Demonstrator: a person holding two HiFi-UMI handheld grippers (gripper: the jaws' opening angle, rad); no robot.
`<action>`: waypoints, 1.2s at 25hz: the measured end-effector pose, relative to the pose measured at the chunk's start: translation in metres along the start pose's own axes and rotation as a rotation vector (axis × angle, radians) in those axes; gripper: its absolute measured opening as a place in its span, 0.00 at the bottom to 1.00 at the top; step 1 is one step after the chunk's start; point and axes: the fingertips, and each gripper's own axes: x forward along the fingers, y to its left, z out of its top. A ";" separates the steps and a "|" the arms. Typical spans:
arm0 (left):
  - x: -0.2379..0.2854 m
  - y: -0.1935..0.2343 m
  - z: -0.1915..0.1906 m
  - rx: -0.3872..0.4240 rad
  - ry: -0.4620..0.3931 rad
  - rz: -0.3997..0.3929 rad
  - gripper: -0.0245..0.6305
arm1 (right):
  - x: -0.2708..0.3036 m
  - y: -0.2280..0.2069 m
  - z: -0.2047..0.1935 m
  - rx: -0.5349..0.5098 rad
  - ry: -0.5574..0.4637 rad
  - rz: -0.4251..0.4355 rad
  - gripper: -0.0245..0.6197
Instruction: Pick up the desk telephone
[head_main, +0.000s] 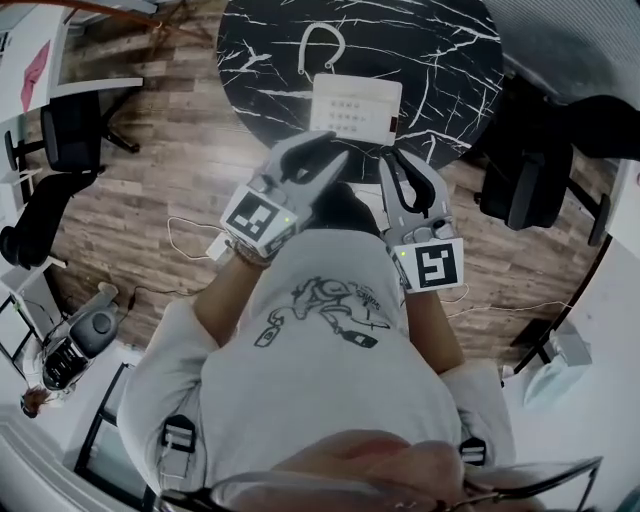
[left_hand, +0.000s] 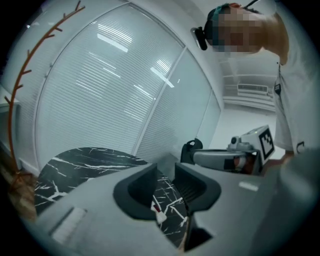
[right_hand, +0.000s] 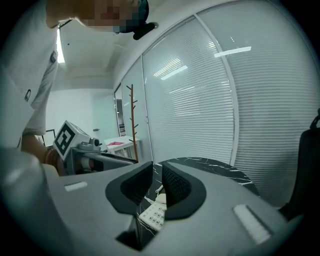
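Two handheld grippers hung just short of the near edge of a round black marble counter (head_main: 440, 60). The white desk telephone (head_main: 355, 110) lay on that counter close to the near edge, keypad facing up. A white loop behind it may have been its cord or its handset; the view was too small to say. The left gripper (head_main: 322, 158) had its fingers narrowly parted with only marble showing through the gap. The right gripper (head_main: 405, 165) had its fingers parted by a slimmer slit, with the keypad visible beyond them, and held nothing. To do this step well, both pairs of fingers probably needed to spread wider before reaching the phone. Each could then close on an opposite side edge of the body, and the lift should stay level so nothing slid off. Both grippers pointed forward and slightly downward, marker cubes turned up. The left angled inward toward the phone, while the right aimed nearly straight ahead. The forearms were bent in front of the torso.
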 end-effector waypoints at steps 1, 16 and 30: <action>0.003 0.005 -0.005 0.002 0.006 0.003 0.21 | 0.003 -0.004 -0.005 0.003 0.007 -0.005 0.14; 0.045 0.072 -0.090 -0.107 0.113 0.075 0.38 | 0.054 -0.052 -0.112 0.034 0.150 -0.049 0.33; 0.067 0.143 -0.188 -0.245 0.198 0.154 0.54 | 0.100 -0.080 -0.212 0.098 0.288 -0.086 0.60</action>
